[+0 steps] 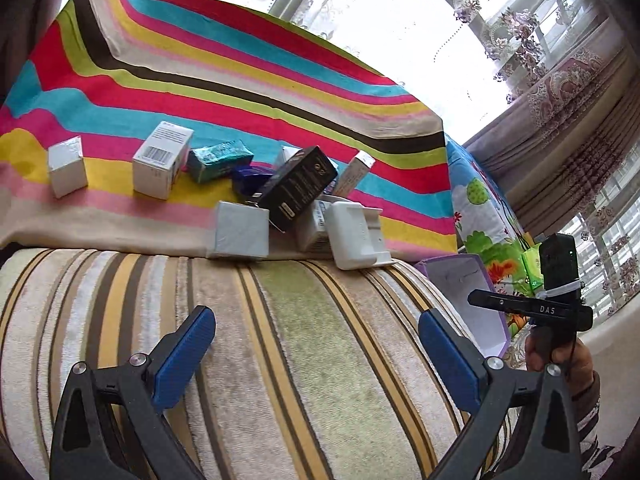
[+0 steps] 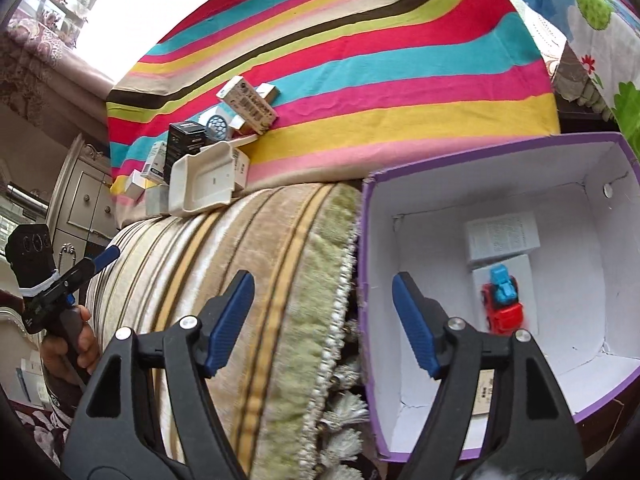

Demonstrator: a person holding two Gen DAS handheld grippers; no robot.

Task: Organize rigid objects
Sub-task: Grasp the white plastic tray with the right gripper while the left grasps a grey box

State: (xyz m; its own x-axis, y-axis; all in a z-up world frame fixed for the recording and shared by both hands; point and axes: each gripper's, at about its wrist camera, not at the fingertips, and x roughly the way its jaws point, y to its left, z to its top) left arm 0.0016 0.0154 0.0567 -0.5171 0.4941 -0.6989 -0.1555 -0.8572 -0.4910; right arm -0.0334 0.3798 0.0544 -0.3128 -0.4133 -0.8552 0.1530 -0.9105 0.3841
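A jumble of small boxes lies on the rainbow-striped cloth (image 1: 240,80): a black box (image 1: 298,186), a barcoded white box (image 1: 162,160), a teal packet (image 1: 220,160), a small white cube (image 1: 66,166), a pale grey box (image 1: 239,232) and a white plastic tray (image 1: 358,234). My left gripper (image 1: 316,320) is open over the striped sofa arm, short of the pile, with nothing between its pads. My right gripper (image 2: 323,282) is open and empty above the near rim of a purple-edged box (image 2: 492,156). Inside lie a red and blue toy truck (image 2: 502,300) and a white carton (image 2: 502,236).
The padded sofa arm (image 2: 260,260) with a tasselled fringe separates the pile from the purple-edged box (image 1: 464,304). A cartoon-print sheet (image 1: 480,208) lies beyond. Curtains and windows stand behind. A person's hand (image 2: 76,344) holds the left gripper's handle; a cabinet (image 2: 84,200) stands farther left.
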